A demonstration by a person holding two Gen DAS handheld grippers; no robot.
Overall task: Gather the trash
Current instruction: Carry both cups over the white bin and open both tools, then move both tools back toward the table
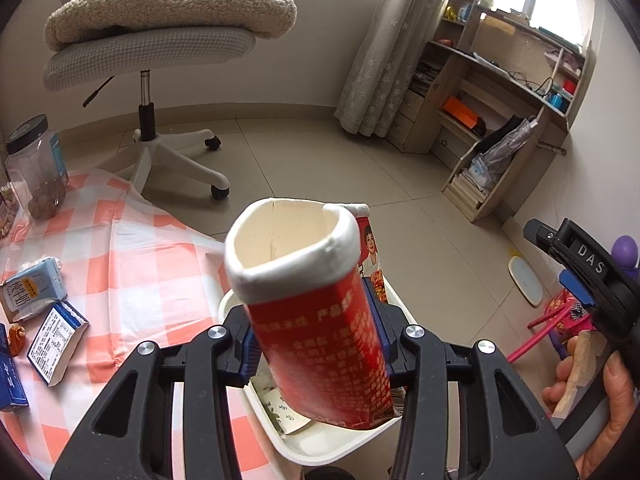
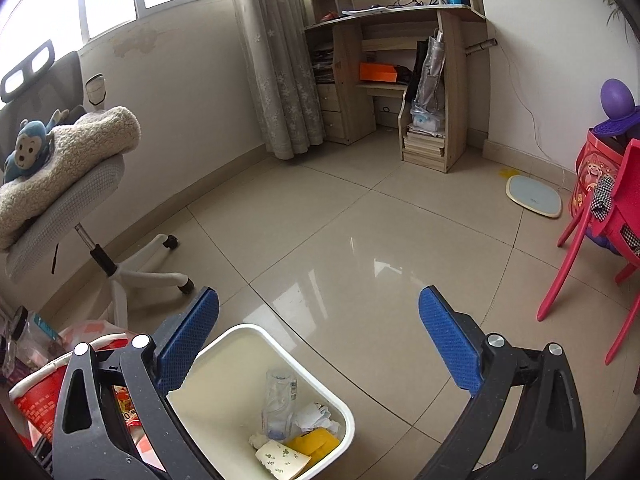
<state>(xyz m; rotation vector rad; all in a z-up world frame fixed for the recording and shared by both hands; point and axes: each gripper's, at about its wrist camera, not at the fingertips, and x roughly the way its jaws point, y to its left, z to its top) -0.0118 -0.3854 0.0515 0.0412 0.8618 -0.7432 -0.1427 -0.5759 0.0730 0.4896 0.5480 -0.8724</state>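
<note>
My left gripper (image 1: 314, 340) is shut on a red paper cup (image 1: 316, 320) with a white rim, squeezed out of round, and holds it tilted above the white trash bin (image 1: 320, 450). The cup's rim also shows at the lower left of the right wrist view (image 2: 36, 384). My right gripper (image 2: 320, 344) is open and empty over the bin (image 2: 348, 412), which holds a crushed plastic bottle (image 2: 278, 404), crumpled paper and a yellow wrapper (image 2: 316, 442). The right gripper shows in the left wrist view too (image 1: 576, 280).
The orange-checked tablecloth (image 1: 132, 248) carries small boxes (image 1: 56, 344), a milk carton (image 1: 30, 292) and a plastic jar (image 1: 36, 168). An office chair (image 2: 60, 184) with a blanket stands left, a desk (image 2: 400, 60) at the back, a red chair (image 2: 592, 240) right.
</note>
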